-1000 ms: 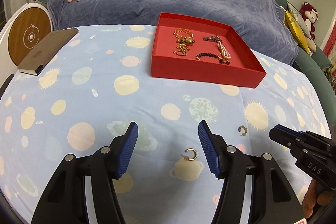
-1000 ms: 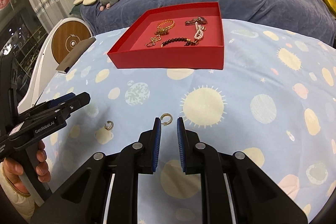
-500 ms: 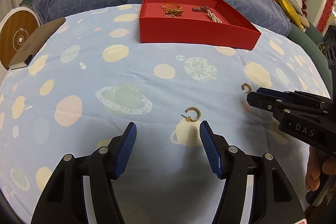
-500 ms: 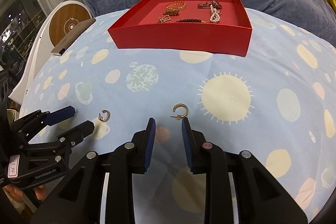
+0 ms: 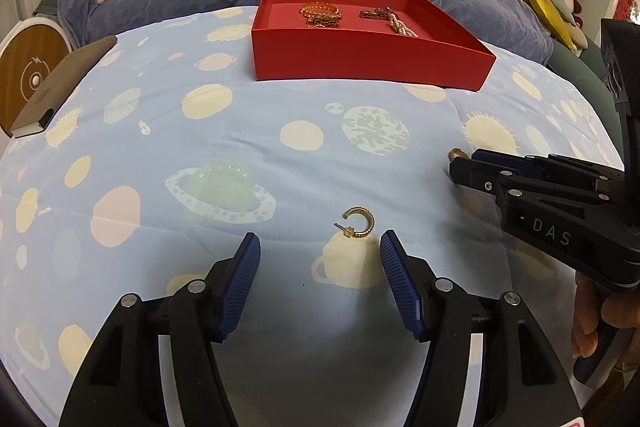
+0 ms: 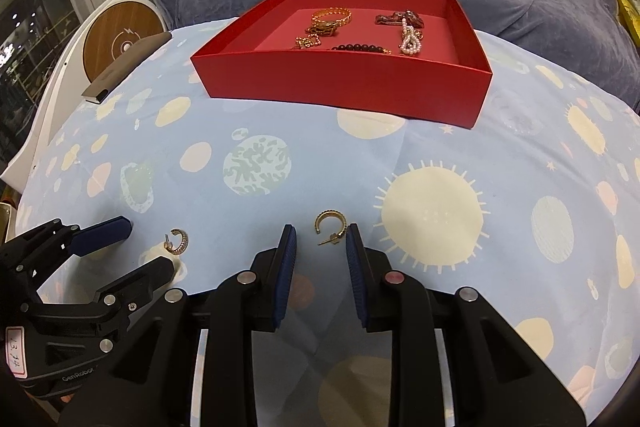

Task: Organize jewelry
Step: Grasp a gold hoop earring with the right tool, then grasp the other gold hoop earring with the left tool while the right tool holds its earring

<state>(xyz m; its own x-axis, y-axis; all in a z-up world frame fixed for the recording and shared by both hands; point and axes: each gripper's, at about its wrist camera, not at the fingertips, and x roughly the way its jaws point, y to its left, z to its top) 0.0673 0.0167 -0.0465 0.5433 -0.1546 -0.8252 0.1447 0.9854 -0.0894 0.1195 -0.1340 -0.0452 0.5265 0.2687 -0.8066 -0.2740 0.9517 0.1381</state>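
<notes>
Both my grippers are unclenched and hold nothing: the left (image 5: pixel 320 247) over one hoop (image 5: pixel 357 223), the right (image 6: pixel 321 237) over the other hoop (image 6: pixel 330 222), both well short of the red box (image 6: pixel 344 83). I should straddle each hoop, press to the cloth (image 5: pixel 168 131), then squeeze.

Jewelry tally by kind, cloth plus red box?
gold hoop earrings: 2
gold chain bracelet: 1
small gold chain piece: 1
dark bead bracelet: 1
pearl strand: 1
dark red-brown piece: 1
Total: 7. The earrings lie loose on the cloth; the other 5 are in the red box.
</notes>
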